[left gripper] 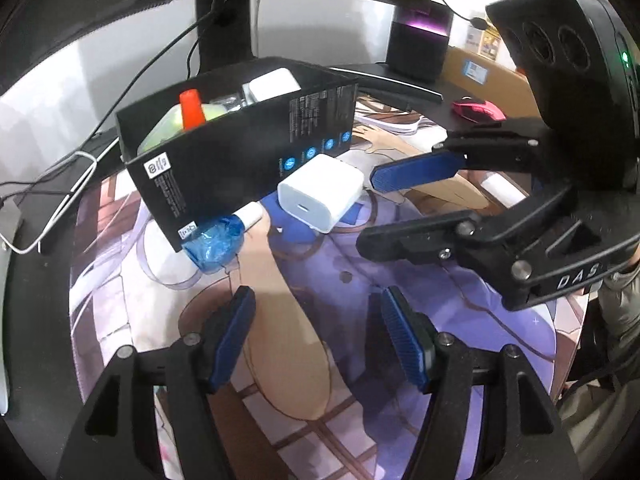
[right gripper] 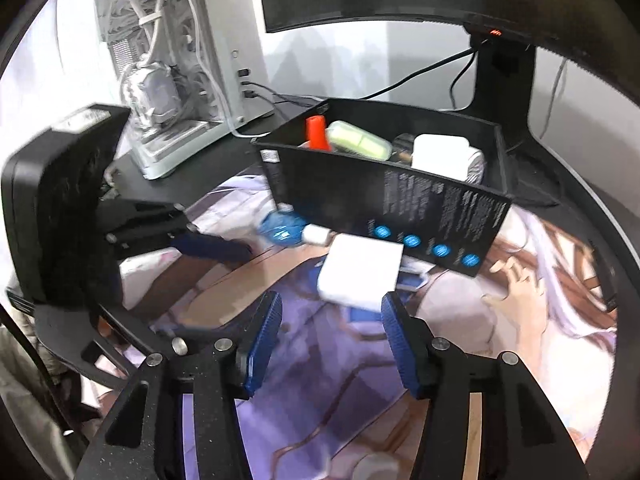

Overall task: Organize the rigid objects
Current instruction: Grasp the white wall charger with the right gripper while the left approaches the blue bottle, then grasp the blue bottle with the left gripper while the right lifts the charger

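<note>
Left wrist view: left gripper (left gripper: 316,338) hangs open and empty over the printed desk mat (left gripper: 320,280); white square charger brick (left gripper: 321,196) sits beside the black cardboard box (left gripper: 240,148).

Right wrist view: right gripper (right gripper: 328,338) is parted, nothing gripped, charger just ahead of its tips.

Printed desk mat (left gripper: 304,360) carries black box (left gripper: 240,152) (open-topped), white charger (left gripper: 322,194).

The open printed desk mat (left gripper: 304,320) leaves passing room up to the white square charger block (left gripper: 322,194); behind it the tall black cardboard box (left gripper: 240,160) blocks the way
</note>
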The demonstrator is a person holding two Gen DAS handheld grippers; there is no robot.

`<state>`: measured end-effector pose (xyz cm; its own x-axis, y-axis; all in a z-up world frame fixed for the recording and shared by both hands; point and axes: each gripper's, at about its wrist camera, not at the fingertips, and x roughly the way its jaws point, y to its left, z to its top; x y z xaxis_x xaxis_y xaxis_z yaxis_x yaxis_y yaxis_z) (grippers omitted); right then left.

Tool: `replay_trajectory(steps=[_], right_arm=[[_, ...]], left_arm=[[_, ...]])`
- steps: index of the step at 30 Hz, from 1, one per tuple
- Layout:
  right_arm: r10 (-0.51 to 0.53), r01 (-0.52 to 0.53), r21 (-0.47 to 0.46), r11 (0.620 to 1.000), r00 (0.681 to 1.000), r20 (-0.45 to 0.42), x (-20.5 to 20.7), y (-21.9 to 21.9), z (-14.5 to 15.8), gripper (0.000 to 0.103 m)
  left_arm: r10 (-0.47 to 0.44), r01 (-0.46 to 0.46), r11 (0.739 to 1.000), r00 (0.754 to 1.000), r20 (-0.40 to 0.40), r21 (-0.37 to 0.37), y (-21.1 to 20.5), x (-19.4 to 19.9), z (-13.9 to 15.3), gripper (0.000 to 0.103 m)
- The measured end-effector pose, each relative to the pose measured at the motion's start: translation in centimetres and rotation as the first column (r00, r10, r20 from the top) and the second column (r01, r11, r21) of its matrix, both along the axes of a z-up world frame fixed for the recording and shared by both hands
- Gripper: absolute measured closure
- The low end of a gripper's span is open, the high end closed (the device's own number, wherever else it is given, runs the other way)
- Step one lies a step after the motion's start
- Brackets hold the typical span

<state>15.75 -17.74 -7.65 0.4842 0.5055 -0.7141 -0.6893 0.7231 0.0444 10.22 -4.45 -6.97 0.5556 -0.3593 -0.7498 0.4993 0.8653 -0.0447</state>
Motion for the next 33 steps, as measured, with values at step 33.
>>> replay_trajectory(steps=[33], right_arm=[[0.062, -0.057, 0.068, 0.996, 0.996, -0.062, 2.1, -1.0, 0.1, 0.032]], left_arm=[[-0.061, 0.061, 0.998, 0.998, -0.012, -0.005, 0.5, 2.0, -0.5, 0.036]])
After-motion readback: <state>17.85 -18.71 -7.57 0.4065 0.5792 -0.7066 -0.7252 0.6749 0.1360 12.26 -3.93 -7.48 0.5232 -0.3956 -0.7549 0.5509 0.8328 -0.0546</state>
